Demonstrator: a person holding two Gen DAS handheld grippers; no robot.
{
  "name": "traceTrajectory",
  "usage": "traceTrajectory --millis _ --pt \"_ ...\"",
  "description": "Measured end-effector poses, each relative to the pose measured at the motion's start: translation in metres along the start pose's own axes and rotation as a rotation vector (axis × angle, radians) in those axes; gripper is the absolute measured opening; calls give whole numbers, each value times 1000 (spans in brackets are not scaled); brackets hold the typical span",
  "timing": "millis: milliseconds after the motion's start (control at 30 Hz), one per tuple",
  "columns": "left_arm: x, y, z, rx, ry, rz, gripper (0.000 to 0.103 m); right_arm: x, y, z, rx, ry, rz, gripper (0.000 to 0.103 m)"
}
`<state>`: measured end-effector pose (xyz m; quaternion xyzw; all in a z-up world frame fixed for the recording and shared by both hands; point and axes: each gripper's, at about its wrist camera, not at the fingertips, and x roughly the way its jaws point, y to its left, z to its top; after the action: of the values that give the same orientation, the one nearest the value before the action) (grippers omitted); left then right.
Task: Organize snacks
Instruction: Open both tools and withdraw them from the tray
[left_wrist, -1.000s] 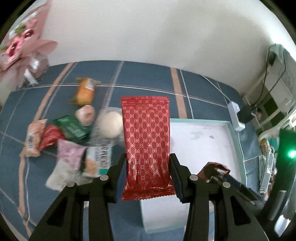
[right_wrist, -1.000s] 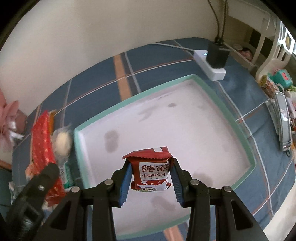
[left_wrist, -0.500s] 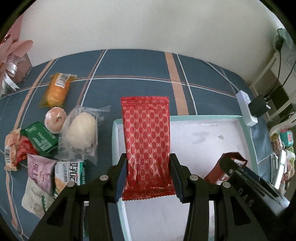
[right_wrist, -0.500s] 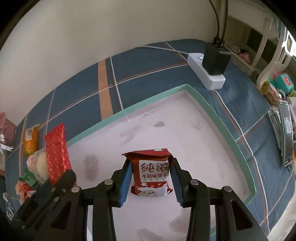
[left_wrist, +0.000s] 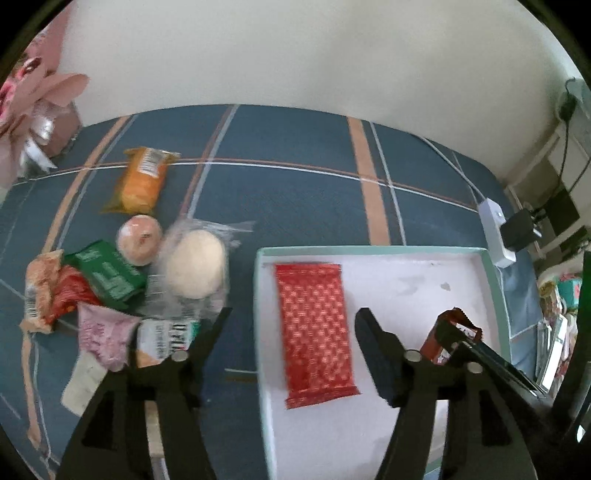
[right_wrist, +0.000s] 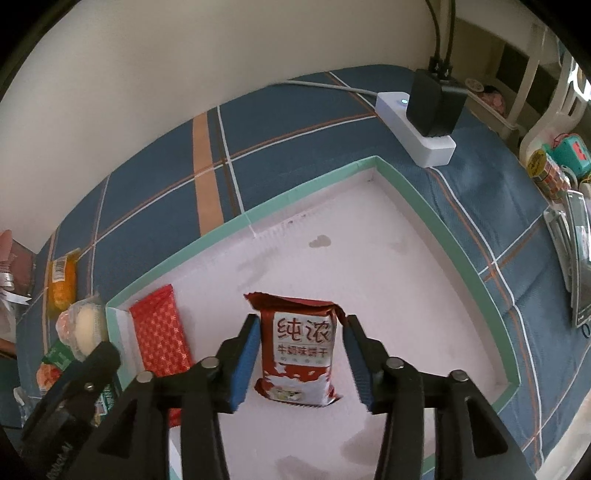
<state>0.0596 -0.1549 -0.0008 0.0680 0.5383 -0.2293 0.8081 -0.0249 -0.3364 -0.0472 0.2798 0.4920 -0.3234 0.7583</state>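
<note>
Both packets are being released into the tray (right_wrist: 406, 192): left gripper (left_wrist: 291, 325) jaws are opening, clear of the red patterned packet (left_wrist: 314, 328); right gripper (right_wrist: 301, 332) jaws are opening beside the biscuit packet (right_wrist: 299, 350). Withdrawal toward the snack pile (left_wrist: 122, 280) is called for next.

Both wrist cameras look steeply down, close over the mint-rimmed tray (left_wrist: 373, 252) (right_wrist: 236, 223): left from its left edge, right from above its middle; both share its floor.

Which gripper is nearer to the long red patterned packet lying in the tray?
Left. The left gripper, jaws opening, straddles the long red patterned packet in the tray. The right gripper, also opening, is around the biscuit packet, further right.
</note>
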Motion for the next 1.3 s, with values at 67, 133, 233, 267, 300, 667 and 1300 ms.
traceTrajectory --millis 67,133,233,267,300,667,1300 --pt "-5 7 -2 -9 -11 30 73 -2 1 -1 -9 -4 7 65" --pt "-9 14 -4 -22 -17 55 84 -4 2 -4 -14 -5 14 70" --pt "-15 26 -9 -36 -31 103 87 -7 5 -9 -20 -2 29 79" --pt "-17 30 -11 -39 -37 126 90 -8 6 -11 -23 -1 32 79" --pt "-19 35 -14 -43 -44 150 94 -8 7 -14 -25 0 33 82" --pt "-50 64 -36 -61 -68 245 99 -34 34 -52 -127 -12 48 84" --pt "-98 134 -84 -174 -80 250 99 -100 89 -116 -296 -110 69 84"
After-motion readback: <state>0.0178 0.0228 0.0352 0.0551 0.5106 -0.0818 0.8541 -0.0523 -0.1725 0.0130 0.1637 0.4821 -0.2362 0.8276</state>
